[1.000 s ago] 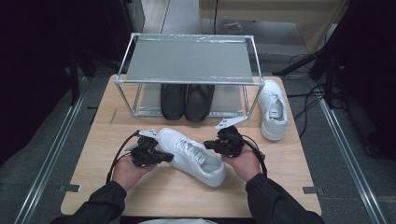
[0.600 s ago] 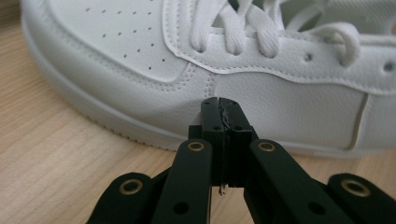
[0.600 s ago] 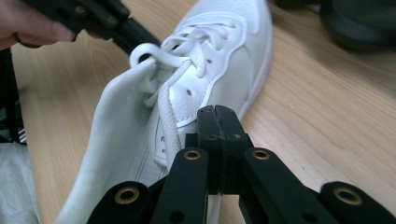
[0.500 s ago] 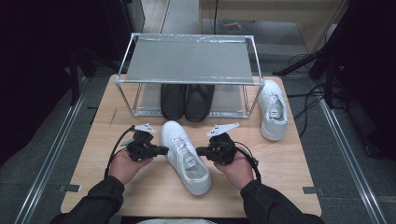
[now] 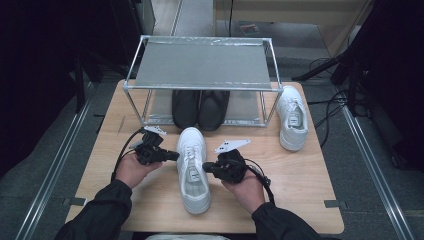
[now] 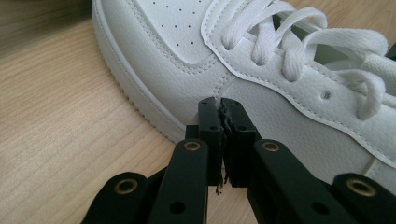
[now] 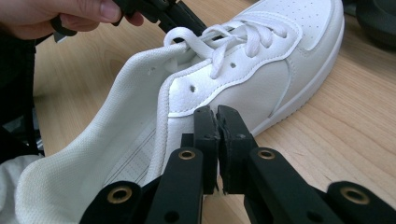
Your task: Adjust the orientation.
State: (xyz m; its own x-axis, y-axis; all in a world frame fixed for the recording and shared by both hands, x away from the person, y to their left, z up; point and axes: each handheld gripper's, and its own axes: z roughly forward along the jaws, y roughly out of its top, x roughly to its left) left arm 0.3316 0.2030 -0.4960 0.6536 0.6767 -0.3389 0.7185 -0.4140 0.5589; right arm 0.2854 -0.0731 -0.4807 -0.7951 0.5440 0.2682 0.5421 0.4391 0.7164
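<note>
White leather lace-up shoe [image 5: 192, 167] lies in the middle of the wooden table [image 5: 310, 185], nearer the front edge, with its toe toward the metal-frame shoe rack [image 5: 202, 67] at the back. The left gripper [image 5: 172, 155] is clenched with nothing between its jaws, and its tips push against the shoe's left side. The right gripper [image 5: 207, 167] is clenched too, also with nothing in it, and its tips sit at the shoe's right side by the opening.

It looks like the shoe is being lined up between the two grippers. Next, I think both should push it straight to the back, and they must push evenly or the shoe will twist.

A pair of black shoes [image 5: 200, 107] fills the middle of the rack's bottom shelf. Another white shoe [image 5: 292, 117] stands by the table's right edge, beside the rack. There is bare wood on both sides of the shoe for moving.
</note>
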